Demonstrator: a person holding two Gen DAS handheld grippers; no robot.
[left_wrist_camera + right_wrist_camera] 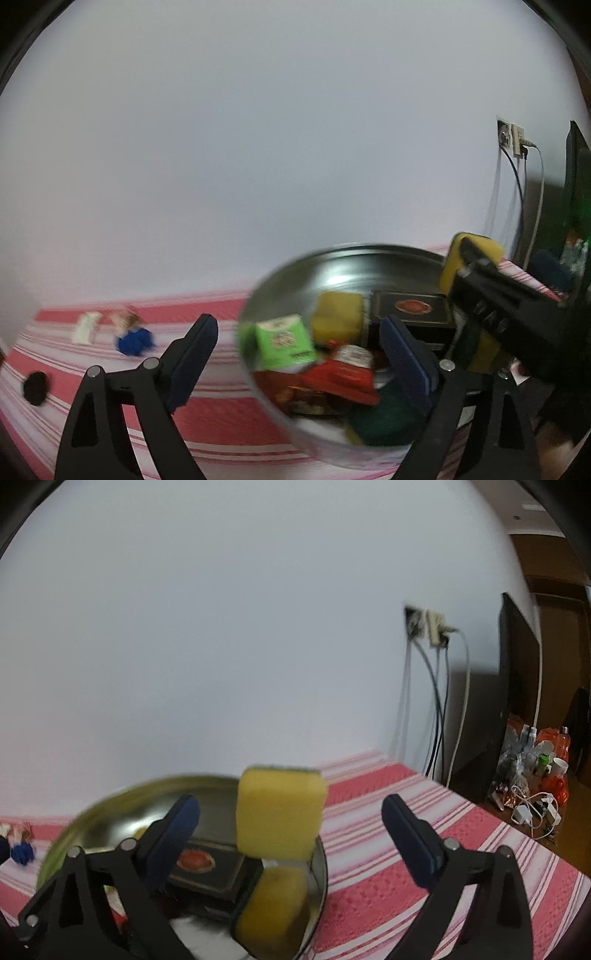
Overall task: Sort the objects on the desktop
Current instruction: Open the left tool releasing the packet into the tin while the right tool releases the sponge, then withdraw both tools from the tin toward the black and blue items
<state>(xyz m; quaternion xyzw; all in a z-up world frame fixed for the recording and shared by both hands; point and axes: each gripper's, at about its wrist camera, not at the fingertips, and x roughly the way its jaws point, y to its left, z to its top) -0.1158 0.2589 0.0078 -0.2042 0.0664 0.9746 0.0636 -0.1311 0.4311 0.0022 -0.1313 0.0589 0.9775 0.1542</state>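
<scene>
Left gripper [299,354]: black angular linkage arms with bright rivets, dark blue flat pads; spread wide, nothing pinched, the bowl's near left rim lying between the pads.
Right gripper [291,834]: same black frame and blue pads; spread wide, pads clear of the sponge hanging between them.
Upper sponge [280,812]: yellow, porous, rounded block with a thin dark green layer along its top edge; upright above the bowl's right rim, touching neither pad; contact with anything below cannot be told.
Lower sponge [271,904]: yellow, same rounded block form, leaning inside the bowl against its right wall.
Bowl [343,262]: round, polished metal, reflective inner wall; standing on the cloth, blurred.
Bowl contents: glossy black tin [412,308] with a red oval emblem; light green carton [284,341]; third yellow sponge [338,312]; red packet [343,376]; dark green scouring piece [384,419].
Tablecloth [424,849]: woven, pink with white stripes.
Loose items on cloth, well left of the bowl: white wrapper [86,326]; blue object [135,341]; black round disc [36,387].
Wall background: sockets [428,626] with hanging cables.
</scene>
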